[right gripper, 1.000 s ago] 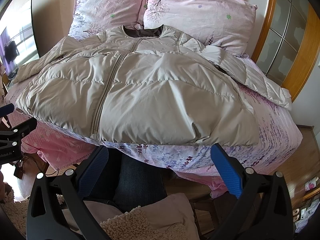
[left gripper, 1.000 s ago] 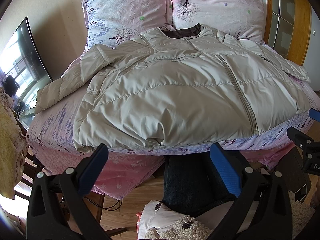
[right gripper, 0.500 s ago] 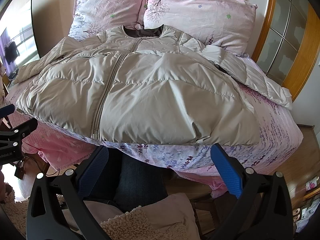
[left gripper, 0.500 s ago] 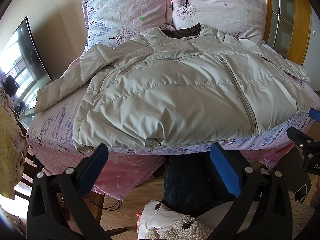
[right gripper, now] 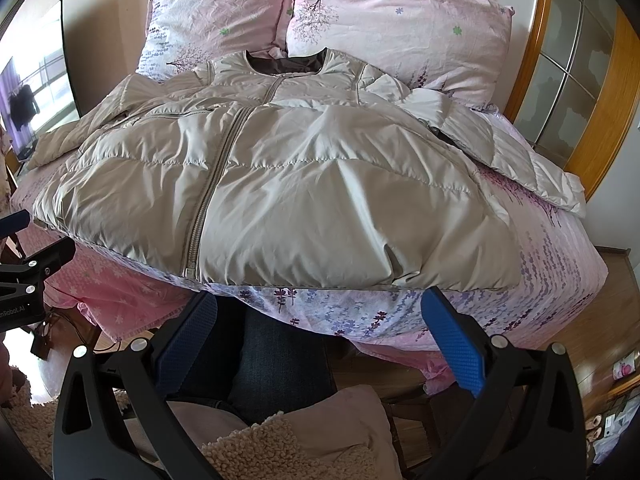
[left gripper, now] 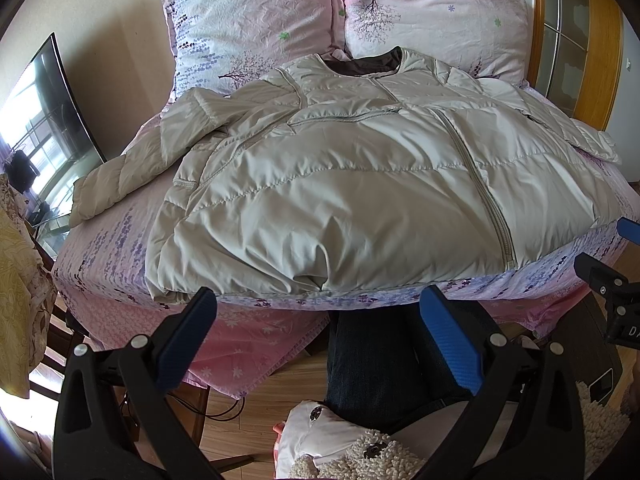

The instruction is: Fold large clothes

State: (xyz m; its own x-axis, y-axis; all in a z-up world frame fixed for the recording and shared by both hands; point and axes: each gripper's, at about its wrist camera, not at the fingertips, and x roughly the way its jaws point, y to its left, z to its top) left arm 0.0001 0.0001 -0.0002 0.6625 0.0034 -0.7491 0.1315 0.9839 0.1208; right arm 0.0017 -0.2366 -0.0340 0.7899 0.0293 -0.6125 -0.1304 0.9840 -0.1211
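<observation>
jacket (left gripper: 360,184): puffy beige one, zipped, spread front-up across the bed (left gripper: 104,248), collar up by the two pillows (left gripper: 256,20)
sleeves: both flung out sideways; the far cuffs get squashed by the fisheye, hard to read
left gripper (left gripper: 320,332): wide open, nothing in it, hanging just short of the hem
right gripper (right gripper: 320,332): same deal, spread wide and empty, short of the hem
person: only dark trouser legs (right gripper: 272,356) showing under the bed edge
floor stuff: fuzzy blobs, can't tell what
</observation>
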